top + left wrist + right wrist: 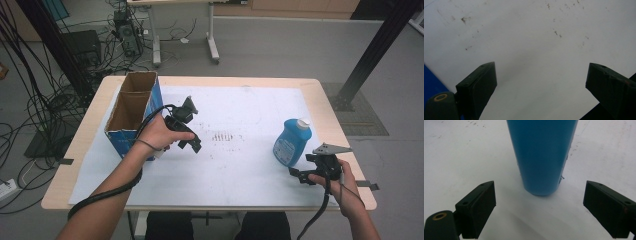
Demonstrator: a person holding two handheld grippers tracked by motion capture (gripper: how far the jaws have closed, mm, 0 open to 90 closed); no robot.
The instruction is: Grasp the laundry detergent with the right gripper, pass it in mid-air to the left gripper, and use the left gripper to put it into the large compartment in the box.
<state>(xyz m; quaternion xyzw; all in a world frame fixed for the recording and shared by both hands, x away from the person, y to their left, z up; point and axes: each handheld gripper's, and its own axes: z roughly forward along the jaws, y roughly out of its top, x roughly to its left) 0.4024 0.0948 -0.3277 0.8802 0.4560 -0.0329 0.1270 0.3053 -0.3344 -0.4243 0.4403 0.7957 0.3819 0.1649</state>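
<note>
Starting at the left of the table (75,165), I see an open cardboard box (131,107) with blue printed sides standing on the white sheet (240,105) that covers most of the tabletop. Just beside the box, my left hand-held gripper (196,145) hangs over the sheet, angled down toward the middle of the table. In the left gripper view its jaws are spread wide with nothing between them, only the white sheet with a few brown specks beneath.

Past a patch of dark specks near the centre, the blue bottle (292,142) with a white cap stands upright on the sheet toward the right side. My right hand-held gripper (296,176) sits low near the table's front right, pointing at the bottle's base. In the right gripper view the blue bottle (541,157) stands just ahead of the jaws, which are spread wide and clear of it on both sides, not touching.
</note>
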